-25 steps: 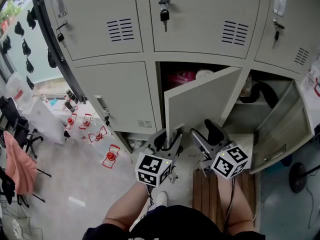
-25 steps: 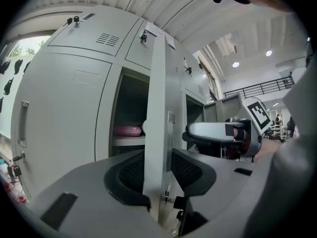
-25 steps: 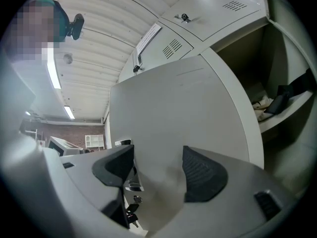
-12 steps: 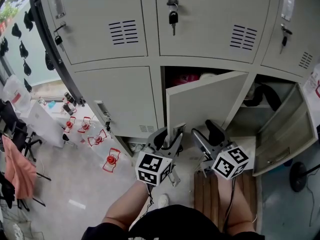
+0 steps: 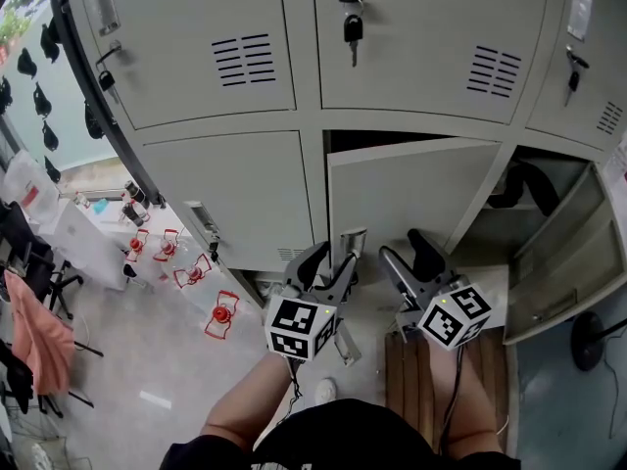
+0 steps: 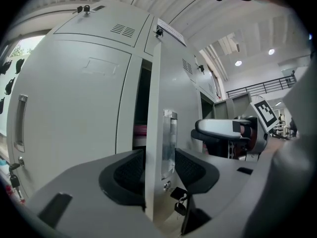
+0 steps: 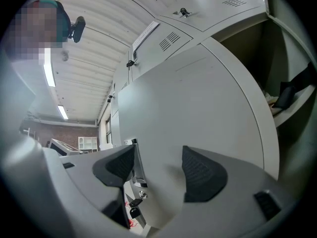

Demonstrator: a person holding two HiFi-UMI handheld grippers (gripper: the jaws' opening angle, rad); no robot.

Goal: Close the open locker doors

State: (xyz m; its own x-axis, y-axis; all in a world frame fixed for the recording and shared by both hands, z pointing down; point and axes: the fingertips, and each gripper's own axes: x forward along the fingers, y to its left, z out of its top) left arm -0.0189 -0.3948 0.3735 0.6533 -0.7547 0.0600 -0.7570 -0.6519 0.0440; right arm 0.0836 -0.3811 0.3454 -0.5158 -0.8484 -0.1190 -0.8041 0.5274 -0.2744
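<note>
Straddling the free edge of the lower middle locker door [image 5: 411, 199], the left gripper [image 5: 331, 264] has its fingers [image 6: 124, 175] apart, having just been opening. The right gripper [image 5: 408, 258] holds its fingers spread before the door's face. Pale grey with a metal handle [image 6: 169, 143], the door hangs slightly ajar.

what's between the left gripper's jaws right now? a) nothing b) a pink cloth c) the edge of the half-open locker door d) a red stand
c: in the left gripper view the door stands edge-on, handle and all, between the jaws of the left gripper, which have just been opening.
</note>
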